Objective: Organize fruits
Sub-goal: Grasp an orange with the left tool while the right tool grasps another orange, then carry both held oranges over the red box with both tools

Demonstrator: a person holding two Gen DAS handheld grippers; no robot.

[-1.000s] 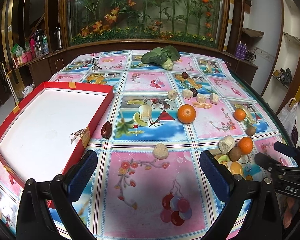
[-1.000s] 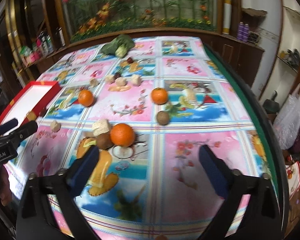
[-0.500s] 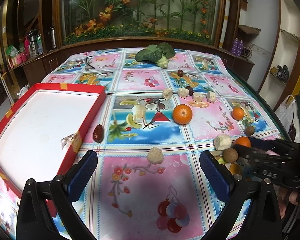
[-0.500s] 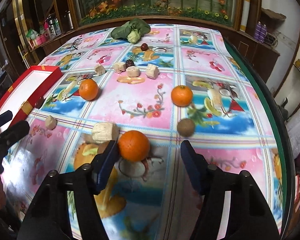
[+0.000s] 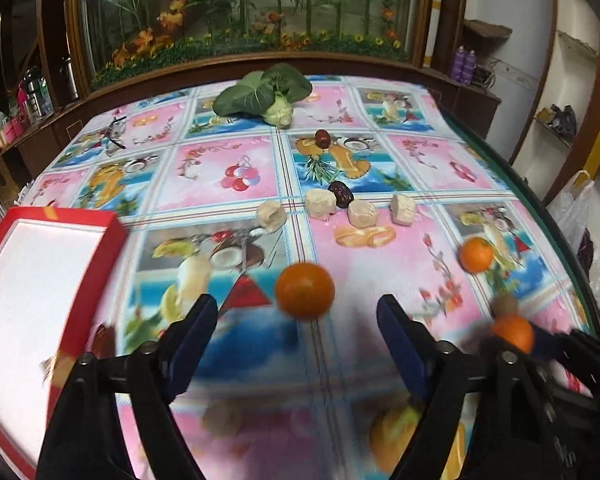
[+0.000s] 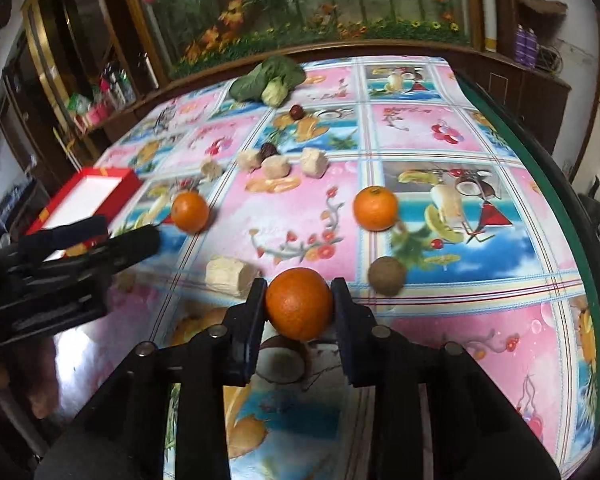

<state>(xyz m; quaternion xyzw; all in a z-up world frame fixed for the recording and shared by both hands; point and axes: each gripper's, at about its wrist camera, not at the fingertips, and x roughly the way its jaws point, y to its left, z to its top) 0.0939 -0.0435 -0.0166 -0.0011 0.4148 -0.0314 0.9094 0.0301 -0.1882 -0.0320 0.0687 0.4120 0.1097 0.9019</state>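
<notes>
My right gripper (image 6: pixel 298 304) is shut on an orange (image 6: pixel 299 303) low over the table; it also shows at the right of the left wrist view (image 5: pixel 514 334). My left gripper (image 5: pixel 298 320) is open, with a second orange (image 5: pixel 305 290) on the cloth just ahead between its fingers; that orange shows in the right wrist view (image 6: pixel 189 212). A third orange (image 6: pixel 375 208) lies further right (image 5: pixel 476 255). A red box with a white inside (image 5: pixel 80 216) stands at the left (image 6: pixel 128 178).
A brown kiwi (image 6: pixel 387 275), several beige chunks (image 5: pixel 363 213), dark dates (image 5: pixel 341 194) and a leafy green vegetable (image 5: pixel 266 94) lie on the patterned tablecloth. A beige chunk (image 6: pixel 230 276) sits left of the held orange. The table's green edge (image 6: pixel 540 168) runs along the right.
My right gripper closed on the near orange. My left gripper moved forward and right toward the middle orange, which now sits just ahead of its open fingers.
</notes>
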